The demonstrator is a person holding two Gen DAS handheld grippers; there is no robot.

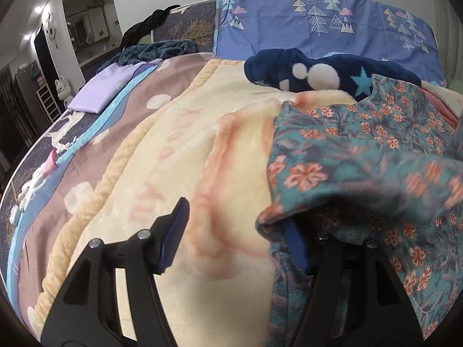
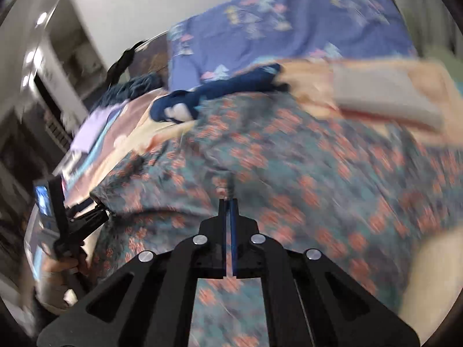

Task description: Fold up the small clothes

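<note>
Home bedroom: bed point(image 1: 43, 144), blankets point(image 1: 179, 156), pillow point(image 1: 332, 26).

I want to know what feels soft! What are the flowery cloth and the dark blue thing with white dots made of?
The flowery cloth looks like thin woven fabric, maybe cotton: matte, printed, with creases and limp folds. The dark blue thing looks like plush fleece: thick, with a fuzzy nap. Touch alone would confirm either.

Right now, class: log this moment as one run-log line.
left gripper: open | right gripper: shut on floral garment | fold: unfinished
</note>
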